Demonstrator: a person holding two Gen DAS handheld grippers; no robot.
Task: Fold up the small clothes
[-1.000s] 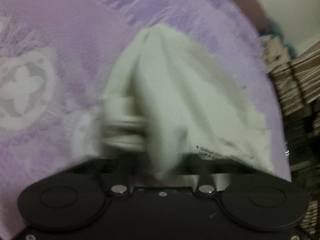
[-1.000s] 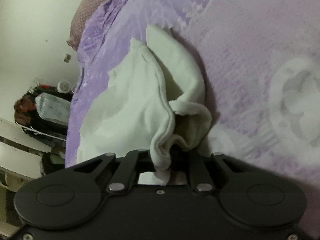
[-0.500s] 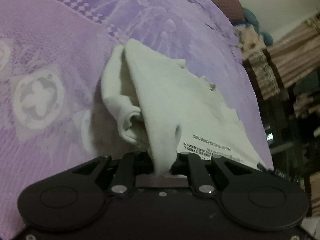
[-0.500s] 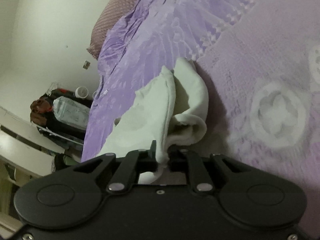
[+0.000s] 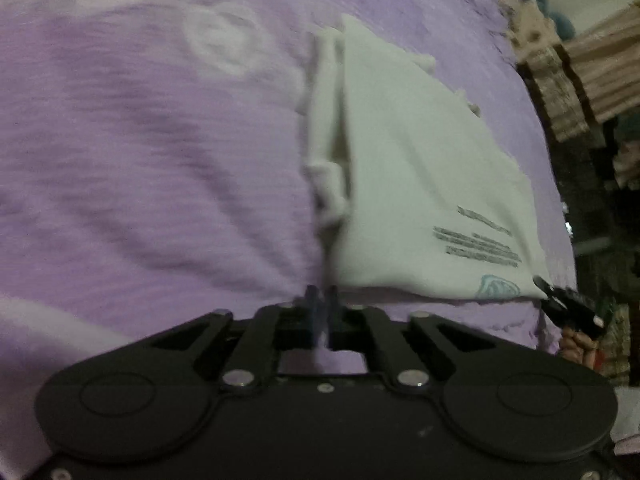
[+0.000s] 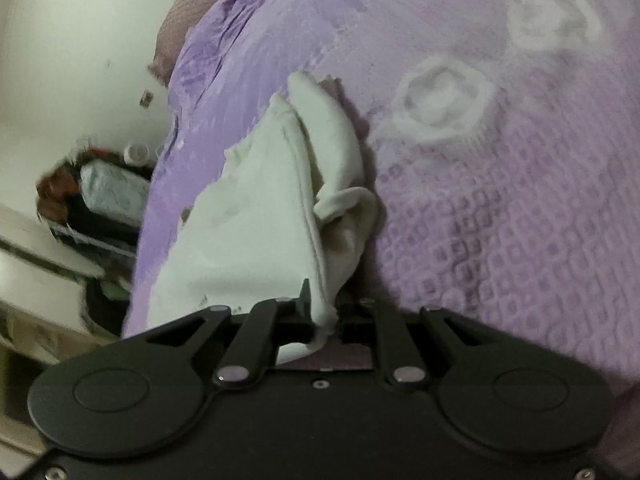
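A small white garment (image 5: pixel 420 184) with grey printed lines and a pale blue mark lies folded on the purple bedspread (image 5: pixel 140 160), right of centre in the left wrist view. My left gripper (image 5: pixel 321 304) sits just in front of its near left corner, fingers together, with no cloth between them. In the right wrist view the same white garment (image 6: pixel 264 224) lies bunched ahead. My right gripper (image 6: pixel 324 312) is shut on its near edge. The other gripper's tip (image 5: pixel 568 304) shows at the garment's right corner.
The purple bedspread has raised white flower patches (image 6: pixel 444 100). Striped curtains and clutter (image 5: pixel 592 80) lie beyond the bed's right edge. A white wall, a pillow (image 6: pixel 200 16) and a basket of things (image 6: pixel 92 200) lie past the other edge.
My left gripper has let go of the garment and pulled back; the cloth now lies flat on the bed. My right gripper still holds its edge and has lowered.
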